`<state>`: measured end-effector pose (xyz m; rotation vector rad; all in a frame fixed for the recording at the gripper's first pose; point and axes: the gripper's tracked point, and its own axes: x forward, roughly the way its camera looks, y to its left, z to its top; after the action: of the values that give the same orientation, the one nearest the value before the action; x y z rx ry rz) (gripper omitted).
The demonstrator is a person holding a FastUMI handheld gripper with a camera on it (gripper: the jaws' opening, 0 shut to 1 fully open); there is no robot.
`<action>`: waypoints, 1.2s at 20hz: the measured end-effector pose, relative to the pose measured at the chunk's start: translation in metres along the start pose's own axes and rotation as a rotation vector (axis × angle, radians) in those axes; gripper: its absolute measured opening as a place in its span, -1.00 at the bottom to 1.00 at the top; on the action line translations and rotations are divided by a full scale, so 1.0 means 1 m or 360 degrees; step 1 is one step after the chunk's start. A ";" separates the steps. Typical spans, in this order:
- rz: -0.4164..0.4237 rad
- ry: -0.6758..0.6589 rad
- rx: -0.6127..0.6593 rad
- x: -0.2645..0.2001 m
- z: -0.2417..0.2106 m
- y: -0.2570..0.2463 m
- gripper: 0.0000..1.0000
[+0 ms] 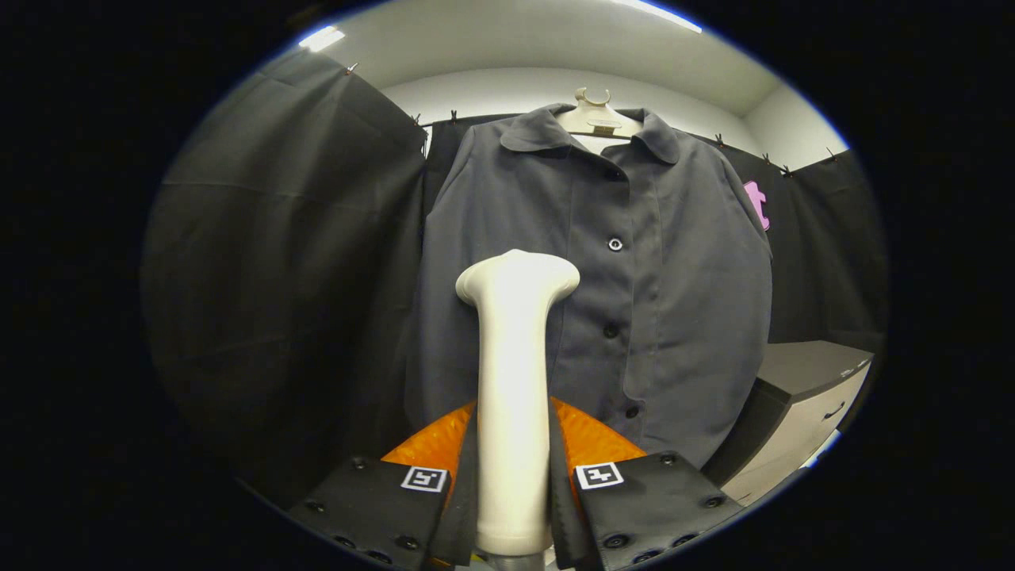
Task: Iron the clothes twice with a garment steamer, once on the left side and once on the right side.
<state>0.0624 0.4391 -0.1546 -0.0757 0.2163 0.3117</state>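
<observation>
The gripper (pixel 514 484) pinches the white garment steamer (pixel 514 381) upright, both fingers pressed on its handle; no readable writing shows. Its head stands before the dark buttoned shirt (pixel 634 301) hanging on a hanger (pixel 596 119)

The garment steamer (pixel 514 396) stands upright between the two fingers (pixel 476 476), which press on its handle from both sides, and its head rises above and ahead of them. Beyond the steamer head a buttoned shirt (pixel 634 301) hangs on a hanger (pixel 596 119), facing the fingers. The steamer head lies before the left half of the shirt. A cabinet (pixel 801 404) stands to the right of the fingers, beside the lower right edge of the shirt.
</observation>
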 end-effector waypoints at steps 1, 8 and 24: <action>0.0002 0.0013 0.0009 -0.001 -0.005 0.001 -0.10; 0.0014 0.0135 0.0003 -0.017 -0.054 0.002 -0.10; 0.0043 0.0308 0.0025 -0.039 -0.112 0.001 -0.09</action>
<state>0.0033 0.4166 -0.2548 -0.0878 0.4119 0.3297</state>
